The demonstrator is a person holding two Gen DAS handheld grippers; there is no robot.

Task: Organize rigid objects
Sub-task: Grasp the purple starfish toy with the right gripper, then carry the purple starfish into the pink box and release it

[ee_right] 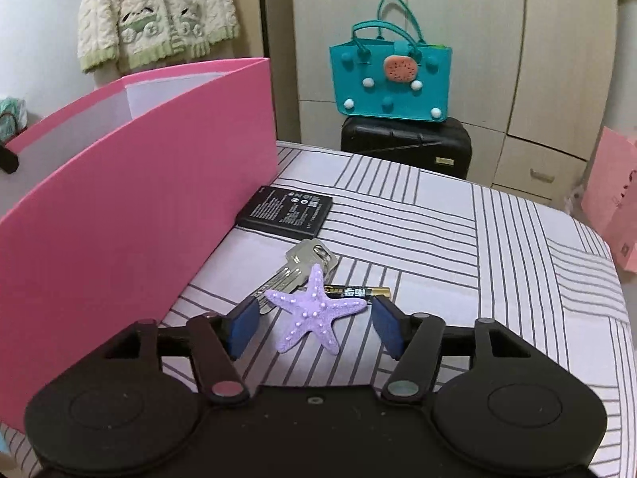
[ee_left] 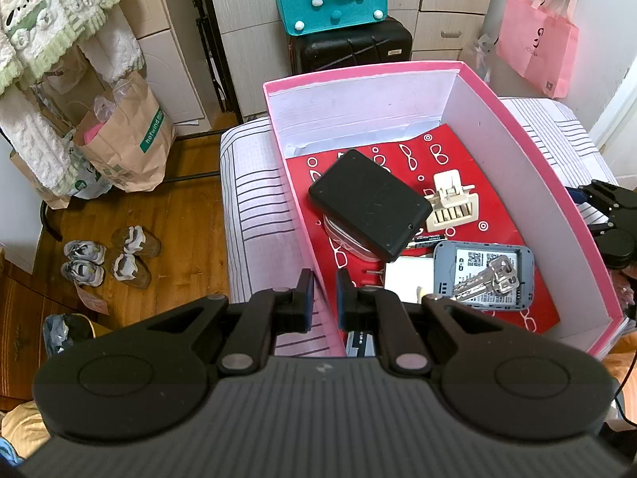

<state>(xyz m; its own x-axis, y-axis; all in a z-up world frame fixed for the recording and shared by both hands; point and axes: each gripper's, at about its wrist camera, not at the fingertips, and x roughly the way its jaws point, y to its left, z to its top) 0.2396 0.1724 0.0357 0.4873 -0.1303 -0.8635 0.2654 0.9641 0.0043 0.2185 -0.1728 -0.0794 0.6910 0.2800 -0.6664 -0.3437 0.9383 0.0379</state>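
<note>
**Box wall pinched on the left, starfish framed on the right**

Nearest the right camera, the right gripper (ee_right: 314,328) is spread wide around a purple starfish (ee_right: 315,312), neither pad touching it. Striped bedding (ee_right: 458,239) is left open to the right, while the pink box (ee_right: 131,207) walls off the left. A black battery pack (ee_right: 287,212), keys (ee_right: 304,265) and an AA battery (ee_right: 358,291) are seen beyond. The left gripper (ee_left: 323,296) is nearly closed astride the box wall (ee_left: 296,215).
</note>
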